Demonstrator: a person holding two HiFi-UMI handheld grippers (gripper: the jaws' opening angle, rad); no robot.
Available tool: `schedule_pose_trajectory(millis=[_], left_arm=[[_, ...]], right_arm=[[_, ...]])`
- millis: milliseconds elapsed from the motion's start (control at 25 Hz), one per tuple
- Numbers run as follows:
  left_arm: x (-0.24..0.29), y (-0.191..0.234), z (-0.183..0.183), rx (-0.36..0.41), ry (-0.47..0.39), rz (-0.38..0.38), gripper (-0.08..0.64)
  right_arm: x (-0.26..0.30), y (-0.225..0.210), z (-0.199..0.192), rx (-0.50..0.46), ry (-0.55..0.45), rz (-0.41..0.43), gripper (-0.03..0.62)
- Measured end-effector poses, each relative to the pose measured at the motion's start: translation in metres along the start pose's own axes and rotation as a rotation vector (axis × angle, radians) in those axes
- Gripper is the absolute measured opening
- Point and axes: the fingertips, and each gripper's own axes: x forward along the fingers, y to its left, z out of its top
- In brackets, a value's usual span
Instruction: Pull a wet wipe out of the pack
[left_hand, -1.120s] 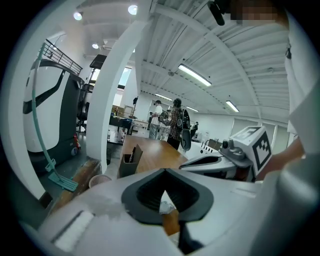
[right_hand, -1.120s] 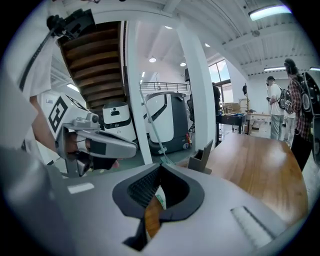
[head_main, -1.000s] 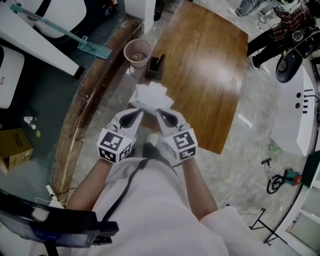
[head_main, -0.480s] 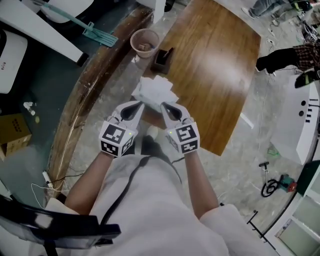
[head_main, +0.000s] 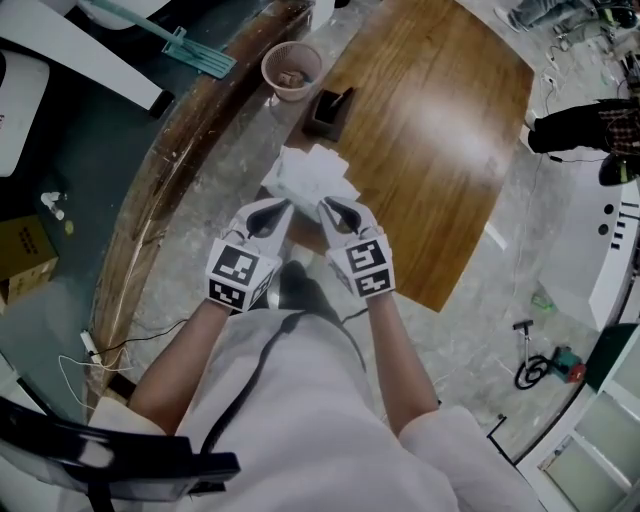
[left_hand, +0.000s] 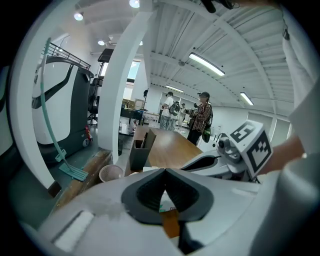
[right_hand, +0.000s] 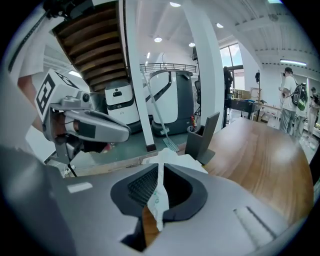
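Wet wipe pack (head_main: 310, 178) is up by the near edge of the table (head_main: 440, 150), held between both grippers. It looks light, soft and crinkly, probably slippery, so I'd pinch the edges, not the middle. Right gripper (right_hand: 160, 170): jaws closed flat on a thin white fold with green print. Left gripper (left_hand: 165, 172): jaws tips together, the same printed white showing in the gap behind them, so I reckon it's nipping the pack too.

Two grippers: the left gripper (head_main: 283, 208) and the right gripper (head_main: 327, 209). One pack (head_main: 310, 175) at their tips. Ahead of them: one table (head_main: 440, 140), one holder (head_main: 330, 112), one basket (head_main: 291, 70). Out past the left gripper: one mop (head_main: 190, 47), one box (head_main: 25, 245).
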Motion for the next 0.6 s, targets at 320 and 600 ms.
schedule_pose_trajectory(millis=[320, 600], left_arm=[[0.008, 0.000, -0.014, -0.010, 0.038, -0.012, 0.006], [0.008, 0.006, -0.021, -0.024, 0.051, -0.006, 0.006]], right_arm=[[0.021, -0.003, -0.015, -0.001, 0.066, 0.020, 0.057], [0.036, -0.003, -0.018, 0.009, 0.095, 0.024, 0.066]])
